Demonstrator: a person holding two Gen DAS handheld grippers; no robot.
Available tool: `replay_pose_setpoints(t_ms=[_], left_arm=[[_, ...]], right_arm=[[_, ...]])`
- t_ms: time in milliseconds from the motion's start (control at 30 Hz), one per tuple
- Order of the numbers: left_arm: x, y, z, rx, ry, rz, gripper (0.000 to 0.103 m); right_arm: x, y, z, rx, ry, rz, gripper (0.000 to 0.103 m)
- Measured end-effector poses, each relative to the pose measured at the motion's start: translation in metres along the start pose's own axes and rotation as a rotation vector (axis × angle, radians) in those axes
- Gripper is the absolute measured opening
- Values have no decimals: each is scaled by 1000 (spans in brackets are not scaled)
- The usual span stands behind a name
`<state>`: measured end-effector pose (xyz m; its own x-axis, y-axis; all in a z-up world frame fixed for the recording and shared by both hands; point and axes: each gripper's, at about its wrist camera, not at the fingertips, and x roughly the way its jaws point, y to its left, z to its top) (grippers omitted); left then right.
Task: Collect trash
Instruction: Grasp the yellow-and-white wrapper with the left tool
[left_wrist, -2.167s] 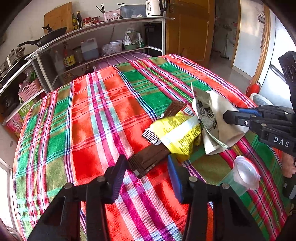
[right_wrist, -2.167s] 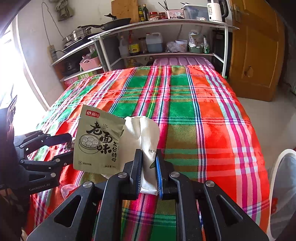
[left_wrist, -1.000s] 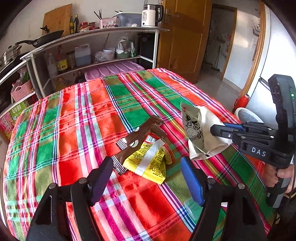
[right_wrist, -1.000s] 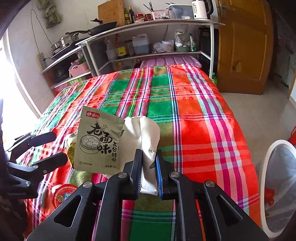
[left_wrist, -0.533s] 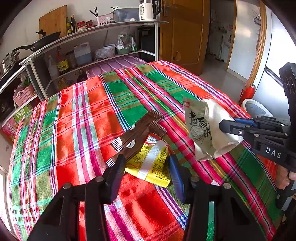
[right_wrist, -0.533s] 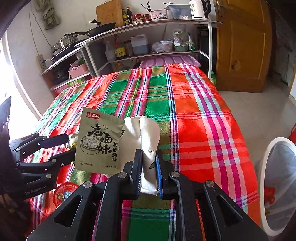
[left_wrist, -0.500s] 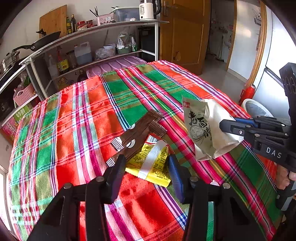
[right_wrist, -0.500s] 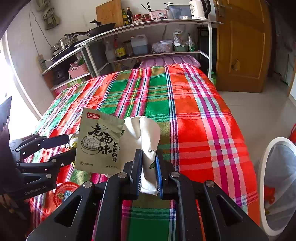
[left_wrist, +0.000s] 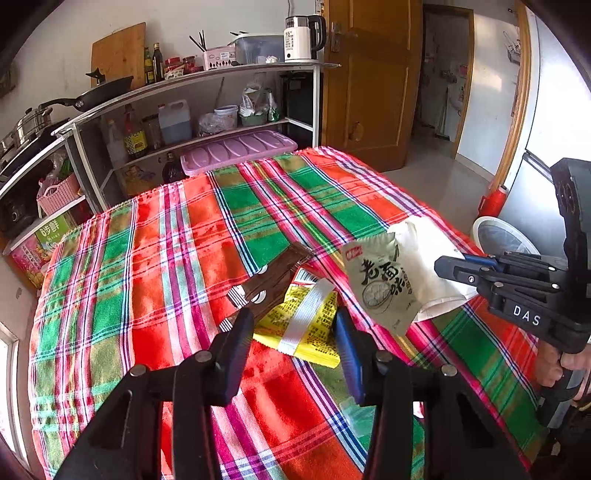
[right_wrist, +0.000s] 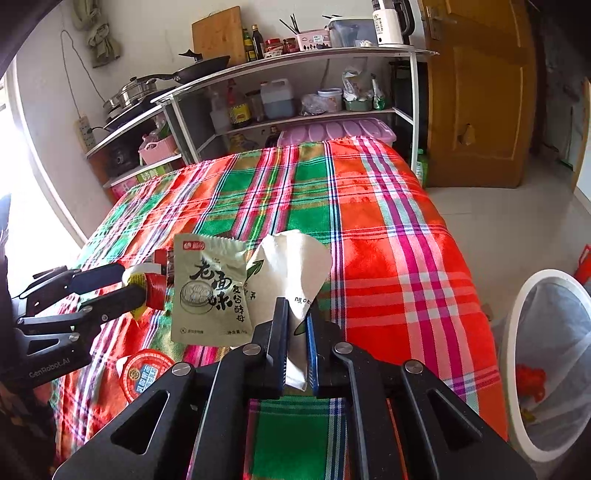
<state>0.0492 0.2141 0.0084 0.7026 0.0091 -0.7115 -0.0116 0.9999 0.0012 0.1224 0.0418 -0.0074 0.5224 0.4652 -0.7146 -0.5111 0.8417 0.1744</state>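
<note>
My right gripper (right_wrist: 296, 325) is shut on a white paper bag (right_wrist: 295, 269) with a green snack packet (right_wrist: 210, 291) hanging against it, held above the plaid cloth. Both show in the left wrist view, the bag (left_wrist: 428, 266) and the packet (left_wrist: 380, 284). My left gripper (left_wrist: 293, 332) is open, its fingers astride a yellow wrapper (left_wrist: 303, 321) that lies on the cloth beside a brown wrapper (left_wrist: 269, 280). In the right wrist view the left gripper (right_wrist: 125, 284) has the yellow wrapper (right_wrist: 142, 280) between its fingers. A red-lidded cup (right_wrist: 146, 373) lies near the front edge.
The plaid-covered table (left_wrist: 155, 258) fills the middle. A white mesh bin (right_wrist: 546, 369) with red trash inside stands on the floor to the right. Kitchen shelves (left_wrist: 192, 122) with pots and bottles stand behind the table. A wooden door (right_wrist: 480, 96) is at the back right.
My left gripper has come down and forward onto the yellow wrapper, its fingers now on either side of it. My right gripper still holds the bag and packet, tilted slightly.
</note>
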Motion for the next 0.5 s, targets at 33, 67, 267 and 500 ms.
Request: replay_pose_setpoints(t_ms=[33,67,267,500], left_arm=[[-3,-2,1,4,-7,-2,46],[-7,-4,3,8,-16,0,46],[-19,-19,9,20,-43,-11,46],[-29,-44,17,47,-69,-32,46]], right_arm=[[-3,-1,0,5,-5,1,9],[-6,-3,0,11,-12,0,9],[-27,-12,-5,36,-46,-5,9],[-54,-34,-10,92,-101,-24,9]])
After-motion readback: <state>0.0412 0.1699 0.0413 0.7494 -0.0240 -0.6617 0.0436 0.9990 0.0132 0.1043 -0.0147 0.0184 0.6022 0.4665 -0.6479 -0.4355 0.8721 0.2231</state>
